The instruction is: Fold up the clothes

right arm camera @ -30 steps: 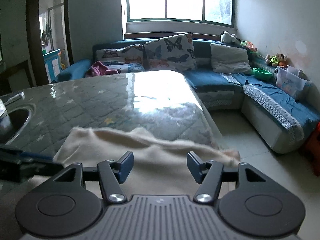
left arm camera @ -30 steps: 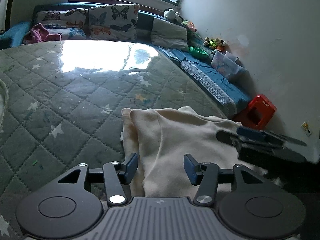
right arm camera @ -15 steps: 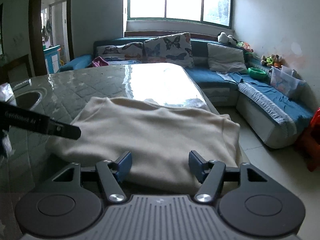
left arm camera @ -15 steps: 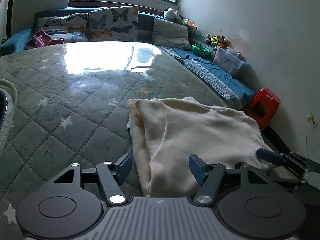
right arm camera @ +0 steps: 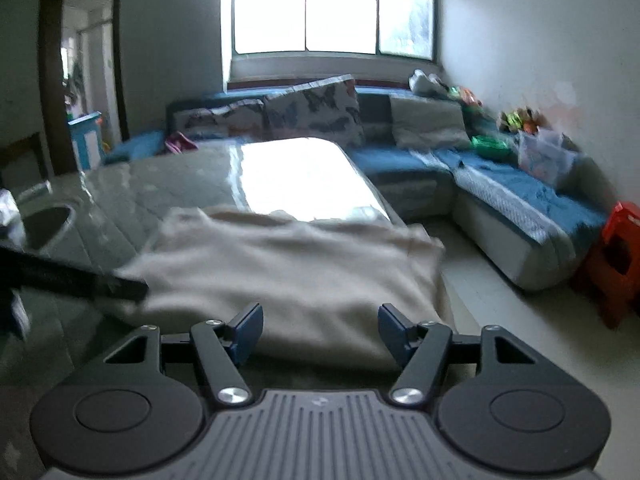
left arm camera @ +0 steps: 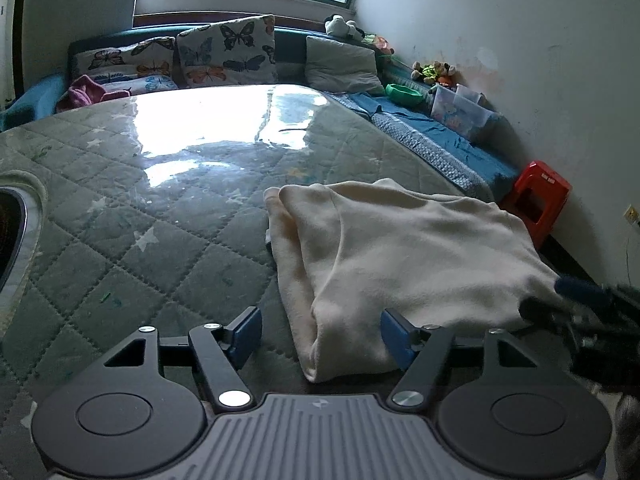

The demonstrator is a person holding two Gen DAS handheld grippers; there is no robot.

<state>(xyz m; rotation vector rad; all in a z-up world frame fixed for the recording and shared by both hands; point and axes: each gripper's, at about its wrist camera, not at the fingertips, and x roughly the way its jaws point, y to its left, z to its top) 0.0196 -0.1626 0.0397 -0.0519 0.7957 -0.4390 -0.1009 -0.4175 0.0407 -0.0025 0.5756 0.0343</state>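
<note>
A cream garment [left arm camera: 404, 252] lies folded on the quilted green table cover [left arm camera: 132, 240], near the table's right edge. It also shows in the blurred right wrist view [right arm camera: 288, 276]. My left gripper [left arm camera: 320, 336] is open and empty, just short of the garment's near left corner. My right gripper [right arm camera: 320, 332] is open and empty, just short of the garment's near edge. The right gripper's fingers [left arm camera: 580, 292] show at the right in the left wrist view, by the garment's near right corner. The left gripper's dark finger [right arm camera: 80, 276] crosses the left of the right wrist view.
A round metal-rimmed opening [left arm camera: 16, 240] sits at the table's left. A blue sofa [right arm camera: 520, 200] with butterfly cushions [left arm camera: 228, 52] wraps the far side and right. A red stool [left arm camera: 536, 200] stands on the floor to the right, by the wall.
Both grippers have drawn back and risen from the garment, which now lies flat and folded. The right wrist view is blurred from motion.
</note>
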